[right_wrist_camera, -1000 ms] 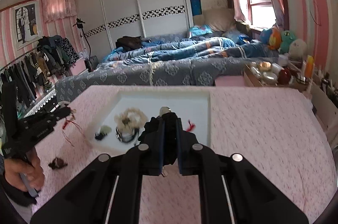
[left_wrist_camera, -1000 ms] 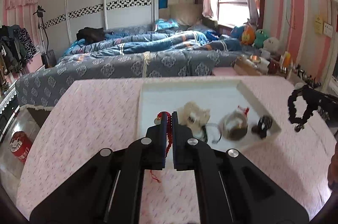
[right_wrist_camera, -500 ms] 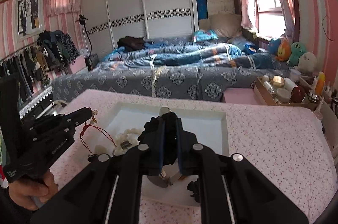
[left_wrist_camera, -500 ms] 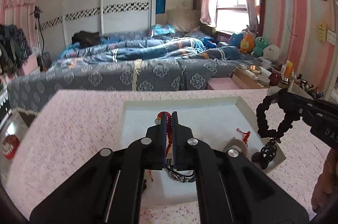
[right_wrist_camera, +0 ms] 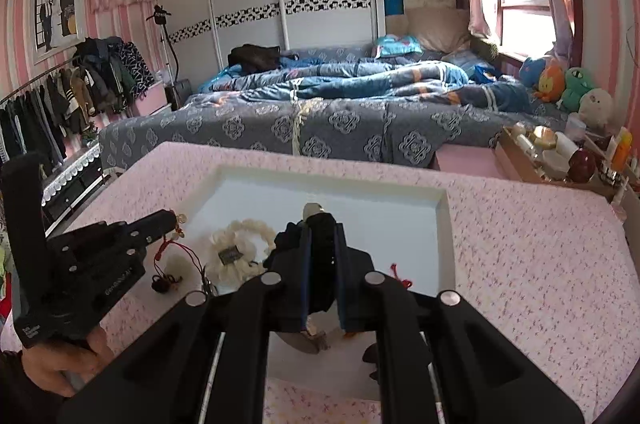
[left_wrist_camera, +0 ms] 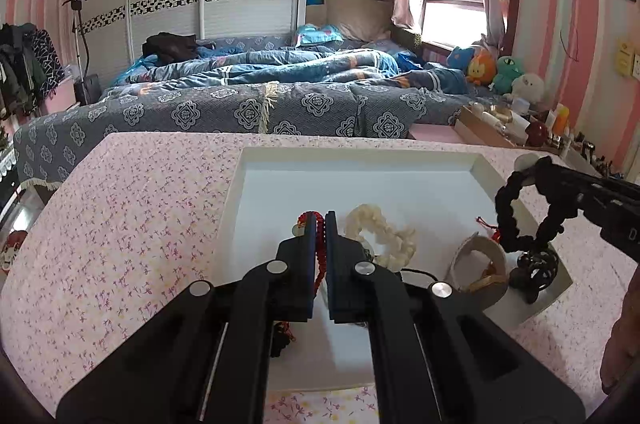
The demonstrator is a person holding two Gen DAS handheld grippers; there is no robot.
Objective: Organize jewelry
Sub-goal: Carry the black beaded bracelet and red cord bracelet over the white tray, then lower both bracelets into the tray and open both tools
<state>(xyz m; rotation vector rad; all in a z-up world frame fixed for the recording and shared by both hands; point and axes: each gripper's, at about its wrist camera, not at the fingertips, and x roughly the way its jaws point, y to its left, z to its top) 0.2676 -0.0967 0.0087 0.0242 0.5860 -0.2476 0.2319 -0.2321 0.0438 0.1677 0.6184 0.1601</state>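
A white tray (left_wrist_camera: 360,160) sits on the pink floral table. My left gripper (left_wrist_camera: 319,220) is shut on a red beaded string (left_wrist_camera: 318,252), held above the tray's near left part; it also shows in the right wrist view (right_wrist_camera: 174,220). My right gripper (right_wrist_camera: 320,224) is shut on a black beaded bracelet (left_wrist_camera: 508,212), which hangs over the tray's right edge. In the tray lie a white beaded bracelet (left_wrist_camera: 380,232), a round grey piece (left_wrist_camera: 480,264) and a black ornament (left_wrist_camera: 536,266).
A small dark item (right_wrist_camera: 162,282) lies on the table left of the tray. A bed with grey-blue covers (left_wrist_camera: 248,104) stands behind the table. A box of bottles (right_wrist_camera: 552,152) sits at the far right.
Both grippers have moved in over the tray with their strings still held. The black bracelet now hangs over the tray's right edge.
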